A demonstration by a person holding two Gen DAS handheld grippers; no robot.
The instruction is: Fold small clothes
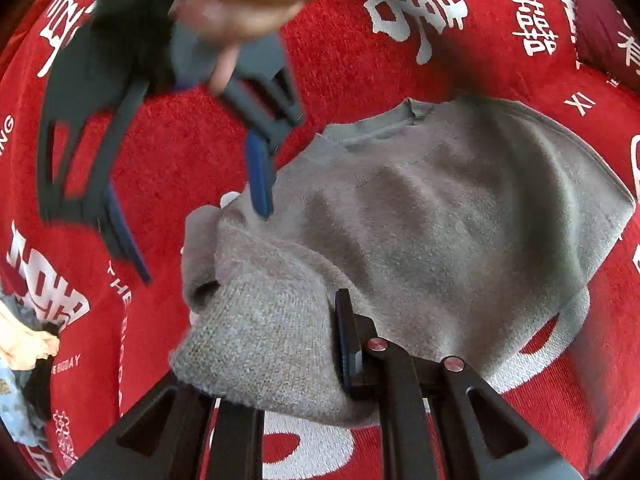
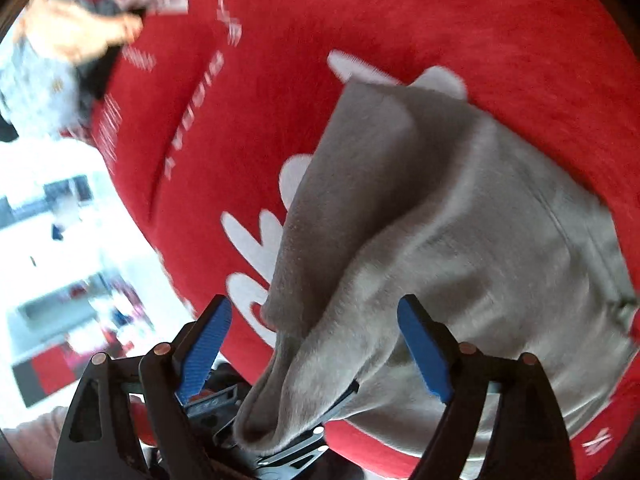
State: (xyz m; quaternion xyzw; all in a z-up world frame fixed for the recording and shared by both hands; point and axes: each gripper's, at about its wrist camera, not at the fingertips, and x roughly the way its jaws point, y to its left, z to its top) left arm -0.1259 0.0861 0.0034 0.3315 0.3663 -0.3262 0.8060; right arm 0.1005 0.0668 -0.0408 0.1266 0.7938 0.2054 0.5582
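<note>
A small grey knit sweater (image 1: 440, 220) lies on a red blanket (image 1: 360, 60) with white lettering. My left gripper (image 1: 312, 364) is shut on a folded part of the sweater near its cuff, lifted a little over the body. My right gripper shows in the left wrist view (image 1: 204, 240), open, held by a hand above the sweater's left edge. In the right wrist view the right gripper (image 2: 316, 344) is open, its blue pads (image 2: 424, 352) wide apart, with the grey sweater (image 2: 460, 240) lying between and beyond them. The left gripper sits under that raised fold.
A heap of other small clothes (image 1: 20, 360) lies at the blanket's left edge, also in the right wrist view (image 2: 60, 60). The red blanket (image 2: 280, 80) ends at the left, with a bright white floor or room (image 2: 52, 240) beyond it.
</note>
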